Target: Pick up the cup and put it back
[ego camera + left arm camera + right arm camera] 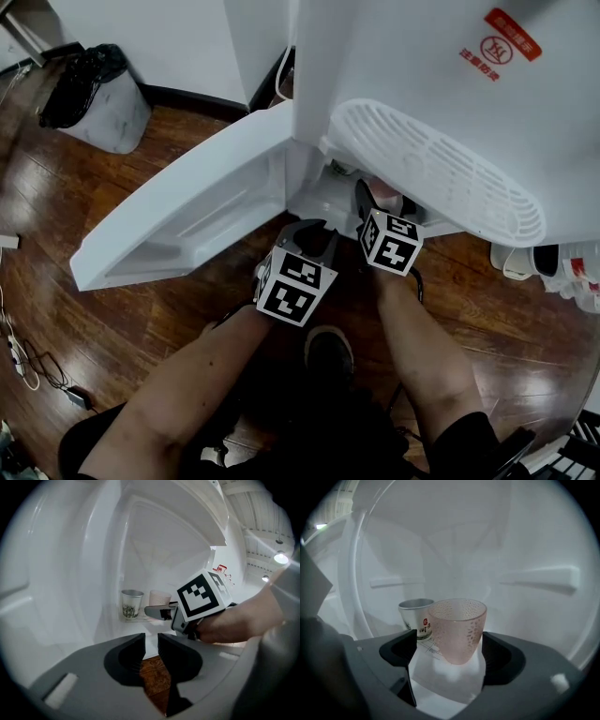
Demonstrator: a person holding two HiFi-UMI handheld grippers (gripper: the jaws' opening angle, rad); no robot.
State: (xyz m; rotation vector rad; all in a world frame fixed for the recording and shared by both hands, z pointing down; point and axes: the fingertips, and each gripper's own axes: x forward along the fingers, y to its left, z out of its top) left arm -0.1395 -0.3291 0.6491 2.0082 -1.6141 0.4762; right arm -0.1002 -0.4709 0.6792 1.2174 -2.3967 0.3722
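Note:
A frosted pink cup [457,630] stands upright on the white floor of a small fridge compartment. My right gripper [450,643] is open, one jaw on each side of the cup, and I see no pad pressing on it. Just behind and to the left stands a metal cup [417,618] with red print. In the left gripper view the pink cup [160,597] and the metal cup [131,603] sit side by side, with the right gripper [157,611] reaching toward them. My left gripper [150,641] hangs back over the wooden floor, its jaws only slightly apart and empty.
The fridge door [187,216] swings open to the left. A white perforated panel [441,169] juts out above the grippers. A bin with a black bag [98,98] stands at the back left. Cables [19,356] lie on the floor, slippers [525,258] at the right.

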